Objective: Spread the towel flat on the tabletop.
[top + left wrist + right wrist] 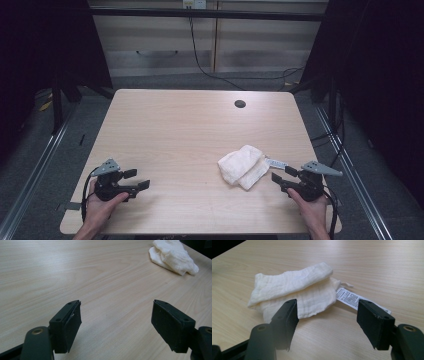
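- White cloth [243, 166] lies folded and bunched on the wooden table [190, 135], in the near right part of the top, seen from the high view
- Printed care label [276, 163] sticks out from the cloth's right edge and lies flat on the wood, pointing toward the right gripper
- Right gripper [284, 175] is held in the person's right hand [314, 210] near the table's front right corner, jaws aimed left at the cloth
- Right gripper jaws stand wide apart, nothing between the pads; no contact with the cloth
- Right gripper view: cloth [294, 292] sits just beyond the jaw tips, its near edge close to the left jaw; label [352, 299] runs toward the right jaw; whether the label touches that jaw cannot be told
- Left gripper [138, 179] is held in the person's left hand [100, 210] near the front left corner, well apart from the cloth
- Left gripper jaws also stand wide, empty, over bare wood
- Left gripper view: cloth [173, 256] shows far off at upper right
- Dark round grommet hole [240, 104] sits near the table's far edge
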